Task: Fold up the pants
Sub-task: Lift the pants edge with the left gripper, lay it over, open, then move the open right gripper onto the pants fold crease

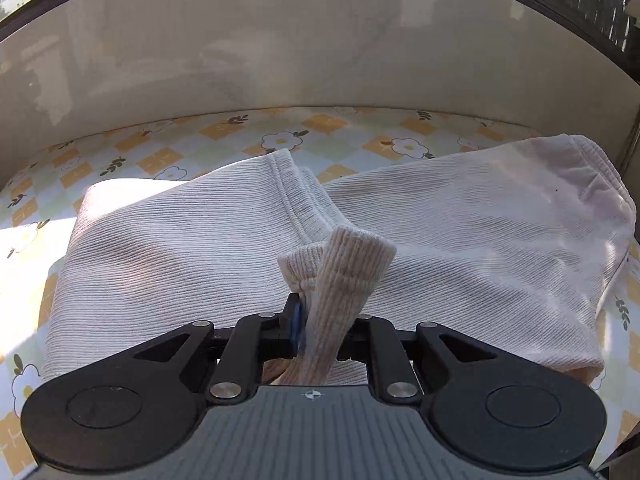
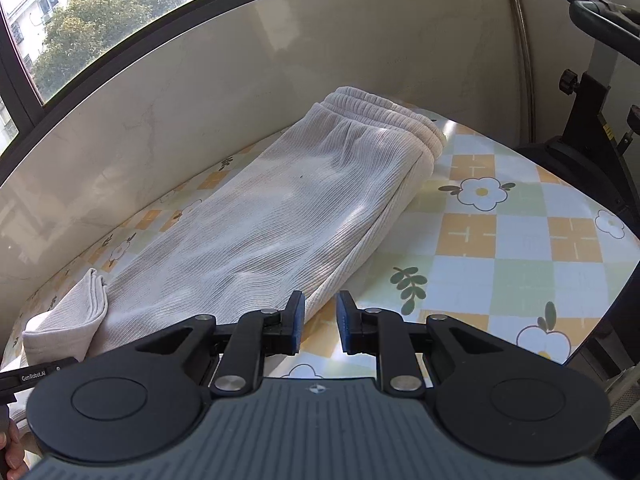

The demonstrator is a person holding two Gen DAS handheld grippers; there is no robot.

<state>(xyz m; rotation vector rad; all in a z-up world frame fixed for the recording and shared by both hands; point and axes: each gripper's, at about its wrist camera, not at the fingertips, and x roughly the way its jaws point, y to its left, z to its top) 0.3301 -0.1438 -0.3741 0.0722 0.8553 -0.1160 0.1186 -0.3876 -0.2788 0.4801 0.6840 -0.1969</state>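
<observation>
Cream ribbed pants (image 1: 460, 232) lie along a flowered tablecloth, legs stacked, waistband (image 2: 384, 116) at the far right end. My left gripper (image 1: 320, 320) is shut on the ribbed ankle cuffs (image 1: 344, 272), which stand up between its fingers, above the folded-over leg part (image 1: 180, 248). In the right wrist view the pants (image 2: 280, 216) stretch away to the waistband, and the hem end (image 2: 76, 308) is turned up at the lower left. My right gripper (image 2: 320, 320) is open and empty, just above the cloth beside the pants' near edge.
The tablecloth (image 2: 520, 240) is checked in orange, green and blue with flowers. A pale glossy wall (image 1: 320, 52) runs close behind the table, with windows above. Black exercise equipment (image 2: 592, 92) stands past the table's right edge.
</observation>
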